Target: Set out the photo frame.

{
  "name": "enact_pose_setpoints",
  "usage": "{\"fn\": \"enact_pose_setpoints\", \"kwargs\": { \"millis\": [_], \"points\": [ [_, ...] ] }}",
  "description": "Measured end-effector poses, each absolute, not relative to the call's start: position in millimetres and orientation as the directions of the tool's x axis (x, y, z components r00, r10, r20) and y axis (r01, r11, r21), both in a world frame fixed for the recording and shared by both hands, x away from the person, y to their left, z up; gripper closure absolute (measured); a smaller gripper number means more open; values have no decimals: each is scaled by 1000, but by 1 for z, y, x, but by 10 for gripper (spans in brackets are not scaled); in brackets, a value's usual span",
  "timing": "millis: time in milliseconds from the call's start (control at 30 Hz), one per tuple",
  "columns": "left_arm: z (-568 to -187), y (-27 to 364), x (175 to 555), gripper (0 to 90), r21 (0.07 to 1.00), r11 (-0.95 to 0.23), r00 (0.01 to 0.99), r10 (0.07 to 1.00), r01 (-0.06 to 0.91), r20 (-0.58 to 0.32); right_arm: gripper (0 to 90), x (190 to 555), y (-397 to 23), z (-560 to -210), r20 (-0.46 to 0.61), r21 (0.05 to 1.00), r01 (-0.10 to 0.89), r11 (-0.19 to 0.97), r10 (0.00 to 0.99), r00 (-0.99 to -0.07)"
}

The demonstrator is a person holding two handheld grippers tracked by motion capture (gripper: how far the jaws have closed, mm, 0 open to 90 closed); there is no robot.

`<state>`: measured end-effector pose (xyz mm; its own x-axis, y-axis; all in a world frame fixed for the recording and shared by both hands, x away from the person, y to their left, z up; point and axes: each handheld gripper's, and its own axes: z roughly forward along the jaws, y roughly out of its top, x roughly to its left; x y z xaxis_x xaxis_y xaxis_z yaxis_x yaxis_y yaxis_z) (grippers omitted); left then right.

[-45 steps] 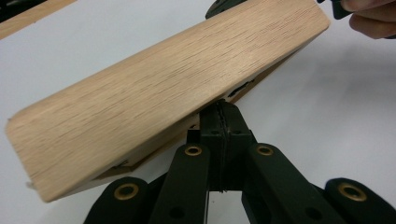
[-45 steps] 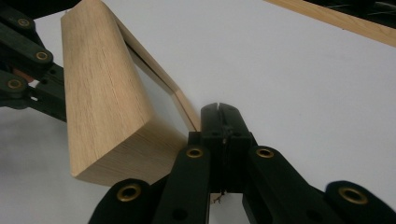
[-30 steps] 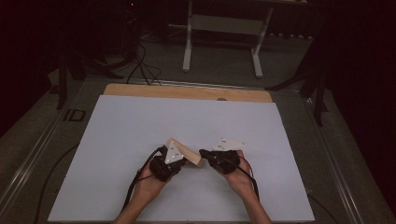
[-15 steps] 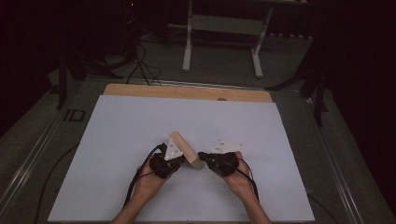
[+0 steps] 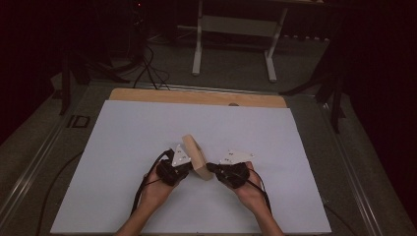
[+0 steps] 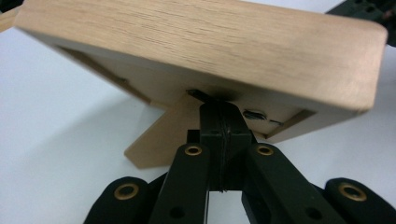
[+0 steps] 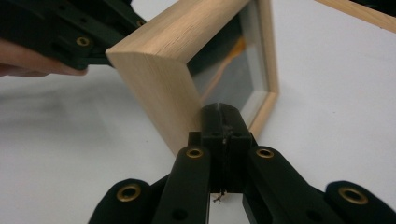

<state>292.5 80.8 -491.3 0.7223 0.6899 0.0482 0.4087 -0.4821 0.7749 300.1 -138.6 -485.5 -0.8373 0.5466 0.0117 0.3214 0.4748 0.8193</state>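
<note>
Wooden picture frame (image 5: 195, 157) is standing tilted on the white table sheet (image 5: 123, 147), sitting directly between the two grippers. Left gripper (image 5: 183, 166) is coming at it from the back side. In the left gripper view its jaws are pressed fully together, nothing between the pads, tips (image 6: 219, 114) sitting right against the frame's back (image 6: 201, 88) at a small dark clip. The frame's flat wooden stand leg (image 6: 159, 140) is angling down to the sheet just left of and below those tips. Right gripper (image 5: 212, 168) is on the glass side. Its jaws are likewise clamped together and empty, tips (image 7: 223, 116) butting the lower edge of the frame (image 7: 163, 84) near its bottom corner, glass (image 7: 233, 70) rising just above them. Left gripper (image 7: 79, 32) is also showing beyond the frame's far edge in the right gripper view, with a fingertip (image 7: 28, 58) of the person's hand under it. Neither tool is gripping the frame; both are only pushing or touching with closed tips.
</note>
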Motion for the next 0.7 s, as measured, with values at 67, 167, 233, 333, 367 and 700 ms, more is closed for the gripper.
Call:
{"fn": "enact_pose_setpoints", "kwargs": {
  "millis": [67,167,233,333,367,700],
  "points": [
    [-492,82,294,896,774,-479,722,691,414,42,898,299,-137,-486,8,820,315,478,541,-841],
    [-492,83,295,896,775,-479,724,689,412,41,898,299,-134,-486,7,820,312,480,536,-844],
    [-493,84,296,895,776,-475,724,689,414,36,898,298,-133,-486,8,820,312,481,535,-845],
    [-493,85,298,895,778,-473,724,689,415,32,898,297,-131,-486,6,820,309,482,533,-846],
    [-493,85,298,895,778,-473,724,689,415,32,898,297,-131,-486,6,820,309,482,533,-846],
    [-494,89,301,895,782,-465,730,684,415,19,898,296,-127,-486,8,819,309,484,528,-849]
  ]
}}
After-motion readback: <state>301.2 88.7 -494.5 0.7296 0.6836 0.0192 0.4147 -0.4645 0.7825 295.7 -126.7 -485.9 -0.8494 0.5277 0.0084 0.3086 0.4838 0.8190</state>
